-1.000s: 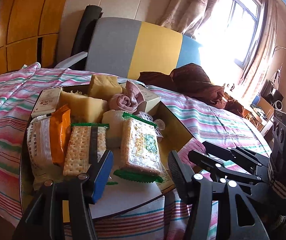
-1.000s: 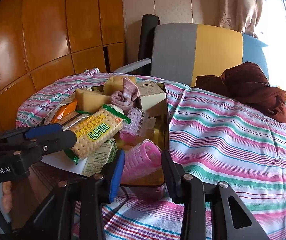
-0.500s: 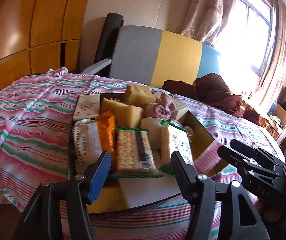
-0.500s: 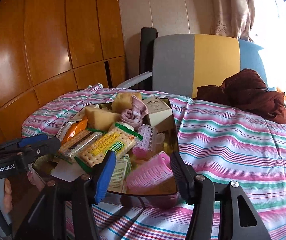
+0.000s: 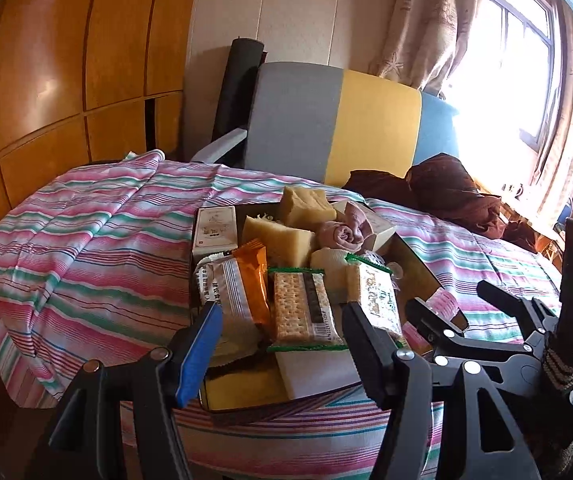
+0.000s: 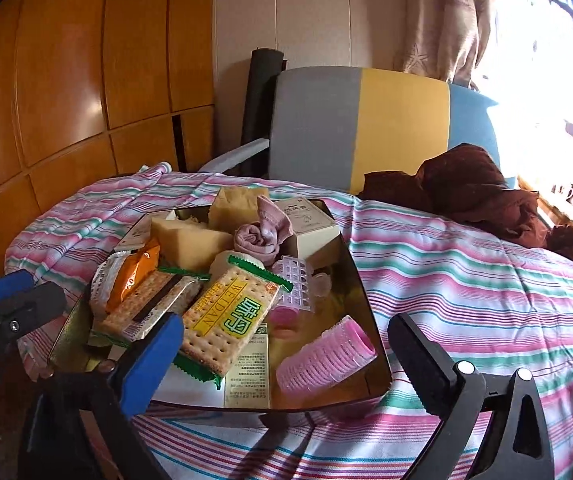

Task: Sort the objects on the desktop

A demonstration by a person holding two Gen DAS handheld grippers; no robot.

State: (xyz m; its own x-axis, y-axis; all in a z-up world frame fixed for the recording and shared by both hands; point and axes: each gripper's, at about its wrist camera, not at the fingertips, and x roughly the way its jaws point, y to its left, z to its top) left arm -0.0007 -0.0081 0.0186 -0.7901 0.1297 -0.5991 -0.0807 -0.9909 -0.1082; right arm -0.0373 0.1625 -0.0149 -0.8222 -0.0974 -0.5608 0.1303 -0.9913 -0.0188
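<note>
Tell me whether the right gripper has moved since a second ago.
Yes. The right gripper has backed away from the tray: the pink hair roller, earlier between its fingers, now lies ahead of them, with more striped cloth showing.

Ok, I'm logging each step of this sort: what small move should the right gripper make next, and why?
Probably ease the right gripper forward and down onto the pink hair roller. Its jaws are open and empty, and the roller lies loose at the tray's near corner, between the fingers and clear of the cracker packs.

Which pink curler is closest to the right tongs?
The solid pink curler lying at the tray's near corner, just before the open right tongs. The paler, see-through curler sits farther back.
</note>
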